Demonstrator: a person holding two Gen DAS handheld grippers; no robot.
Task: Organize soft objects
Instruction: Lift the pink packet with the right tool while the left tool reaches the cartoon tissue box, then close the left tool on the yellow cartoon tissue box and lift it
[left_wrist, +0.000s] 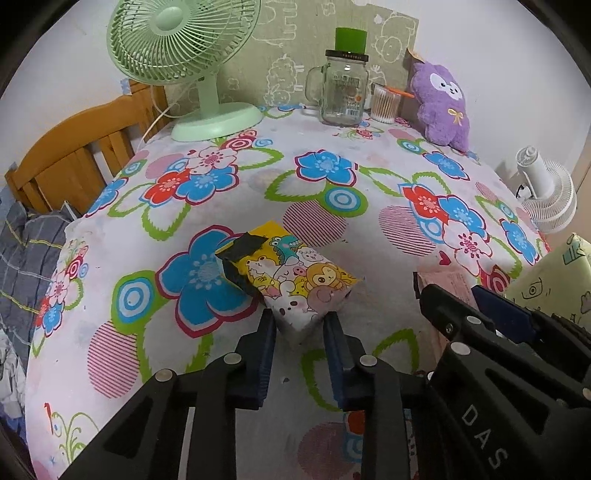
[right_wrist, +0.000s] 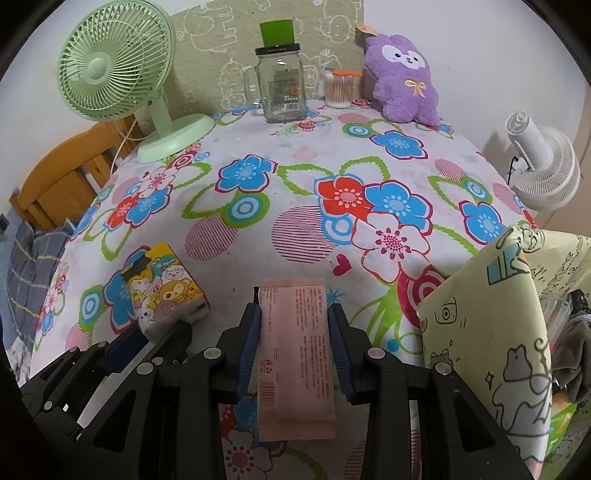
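1. Left wrist view: the left gripper (left_wrist: 299, 325) has its jaws drawn in on the near end of the cartoon tissue pack (left_wrist: 295, 277), which lies on the flowered tablecloth (left_wrist: 325, 177) near the front edge. Both pads touch the pack's sides, so I judge it gripped, though only by its end.
2. Same view: the right gripper (left_wrist: 454, 295) shows at the right, just beside the left one, with a strip of the pink pack (left_wrist: 448, 278) visible past its fingers.
3. Same view, risk: held only by its tip, the soft pack could sag or pivot when lifted and slip free; a harder squeeze would crush it.
4. Right wrist view: the right gripper (right_wrist: 293, 325) is partly closed on the pink pack (right_wrist: 295, 350), a flat wrapped packet running lengthwise between the fingers, with both pads against its long edges. It looks held; whether it is off the cloth I cannot tell.
5. Same view: the left gripper (right_wrist: 162, 328) sits at the lower left on the tissue pack (right_wrist: 166, 291). To the right a yellow-green patterned bag (right_wrist: 491, 321) stands open-looking and close, which I take to be the likely place for the soft things.
6. Same view, risk: the two tools work very near each other, so a careless swing towards the bag could knock them together and jar a pack loose. The thin pink packet may also buckle between the pads.
7. The glass jar (right_wrist: 280, 88), green fan (right_wrist: 110, 70) and purple plush (right_wrist: 402, 77) stand well apart at the back, out of harm's way
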